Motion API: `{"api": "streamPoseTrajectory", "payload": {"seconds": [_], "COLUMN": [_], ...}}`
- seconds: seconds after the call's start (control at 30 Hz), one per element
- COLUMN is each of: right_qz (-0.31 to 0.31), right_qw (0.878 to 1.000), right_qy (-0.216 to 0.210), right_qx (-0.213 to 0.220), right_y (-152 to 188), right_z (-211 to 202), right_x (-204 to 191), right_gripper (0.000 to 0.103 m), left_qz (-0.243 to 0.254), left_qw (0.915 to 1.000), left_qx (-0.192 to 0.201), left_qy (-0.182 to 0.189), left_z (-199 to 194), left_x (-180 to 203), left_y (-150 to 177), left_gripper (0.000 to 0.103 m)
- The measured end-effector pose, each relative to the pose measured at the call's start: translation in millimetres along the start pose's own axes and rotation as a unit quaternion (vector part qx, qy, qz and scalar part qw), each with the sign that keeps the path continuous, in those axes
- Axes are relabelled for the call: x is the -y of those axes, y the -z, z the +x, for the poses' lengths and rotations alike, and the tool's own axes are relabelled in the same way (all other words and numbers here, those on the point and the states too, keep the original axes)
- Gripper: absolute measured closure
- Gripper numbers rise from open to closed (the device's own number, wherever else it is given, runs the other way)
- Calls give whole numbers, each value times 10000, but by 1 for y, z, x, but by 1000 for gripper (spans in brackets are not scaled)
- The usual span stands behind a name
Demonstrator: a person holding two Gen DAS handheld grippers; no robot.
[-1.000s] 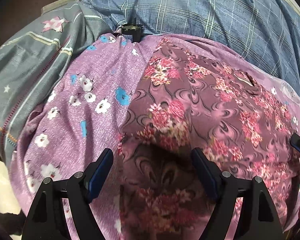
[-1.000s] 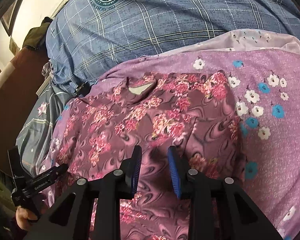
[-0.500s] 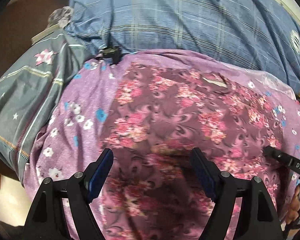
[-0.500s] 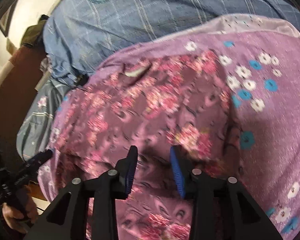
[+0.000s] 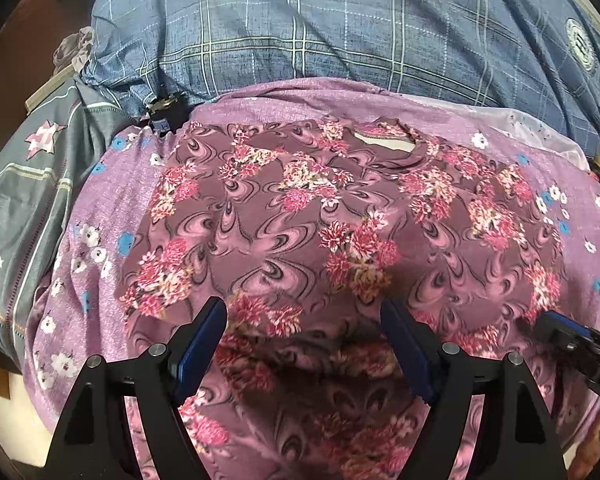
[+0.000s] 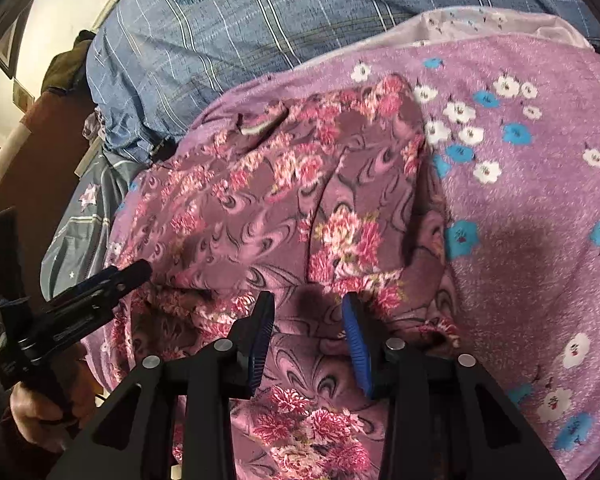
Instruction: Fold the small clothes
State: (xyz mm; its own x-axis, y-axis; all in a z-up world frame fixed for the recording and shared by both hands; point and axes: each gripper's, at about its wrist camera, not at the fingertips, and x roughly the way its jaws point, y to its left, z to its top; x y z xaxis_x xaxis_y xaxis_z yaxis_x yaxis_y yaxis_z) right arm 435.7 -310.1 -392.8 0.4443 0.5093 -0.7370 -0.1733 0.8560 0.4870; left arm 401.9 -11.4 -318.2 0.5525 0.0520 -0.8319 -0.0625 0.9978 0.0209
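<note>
**Both claws released above the flowered garment**

Nearest in the left wrist view, the left claw stands wide apart with nothing between its blue pads, hanging over the near part of the maroon flowered garment. In the right wrist view the right claw is parted less widely; its jaws have just been opening, and the cloth lies below the pads, not pinched by them. A person's hand grips the left claw's handle at the lower left of that view.

The garment lies spread on a purple flowered blanket, its neckline at the far side. In the right wrist view its right edge is folded over, with a raised crease running toward the claw.

Beyond the blanket lies a blue checked cover. To the left is a grey cloth with pink stars, and a small dark object sits where the cloths meet.
</note>
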Motion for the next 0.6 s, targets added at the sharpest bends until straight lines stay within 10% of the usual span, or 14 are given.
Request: {"api": "streamPoseTrajectory", "payload": {"seconds": [0.6], "right_qz": [115], "right_qw": [9992], "right_qy": [-23], "right_qx": [373], "right_y": [-14], "right_z": [-1], "right_x": [-2], "right_gripper": [64], "left_qz": [-102], "left_qw": [9997], "left_qx": [-114], "left_qy": [-214], "left_z": [51], "left_x": [-3], "left_y": [1], "left_gripper": [21]}}
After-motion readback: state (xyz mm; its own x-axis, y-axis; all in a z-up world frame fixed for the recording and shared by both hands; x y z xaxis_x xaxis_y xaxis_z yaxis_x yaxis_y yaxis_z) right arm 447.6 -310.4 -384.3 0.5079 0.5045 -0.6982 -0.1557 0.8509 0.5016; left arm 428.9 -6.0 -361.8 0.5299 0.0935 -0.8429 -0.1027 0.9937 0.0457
